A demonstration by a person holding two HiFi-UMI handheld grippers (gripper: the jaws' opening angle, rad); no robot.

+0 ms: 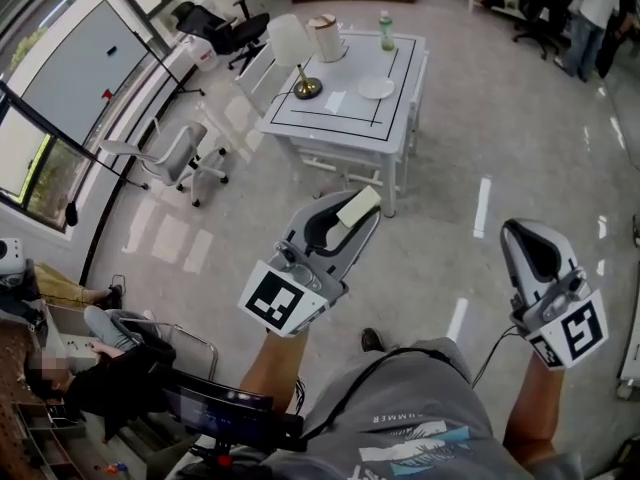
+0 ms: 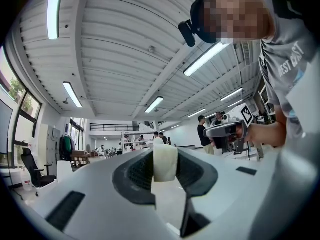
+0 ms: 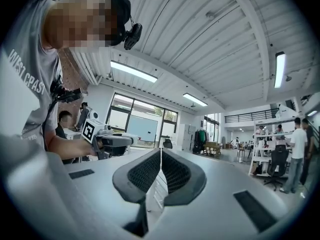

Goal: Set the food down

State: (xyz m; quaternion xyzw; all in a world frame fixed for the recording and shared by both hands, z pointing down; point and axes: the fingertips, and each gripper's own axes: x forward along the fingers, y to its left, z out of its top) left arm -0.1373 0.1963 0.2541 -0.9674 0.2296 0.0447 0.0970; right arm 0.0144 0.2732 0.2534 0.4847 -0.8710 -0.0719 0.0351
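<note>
A pale cream slab of food (image 1: 360, 205) sticks out of the tip of my left gripper (image 1: 345, 223), which is shut on it and held in the air over the floor. In the left gripper view the food (image 2: 165, 163) stands upright between the dark pads. My right gripper (image 1: 525, 240) hangs to the right at about the same height, with its jaws shut and nothing between them (image 3: 160, 156). Both grippers are tilted up toward the ceiling. The white table (image 1: 398, 63) stands further ahead, beyond the left gripper.
On the table are a lamp (image 1: 291, 46), a white plate (image 1: 376, 88), a green bottle (image 1: 386, 30) and a pale jug (image 1: 326, 38). Office chairs (image 1: 172, 154) stand to the left. A person sits at lower left (image 1: 105, 373); others stand at top right (image 1: 596, 8).
</note>
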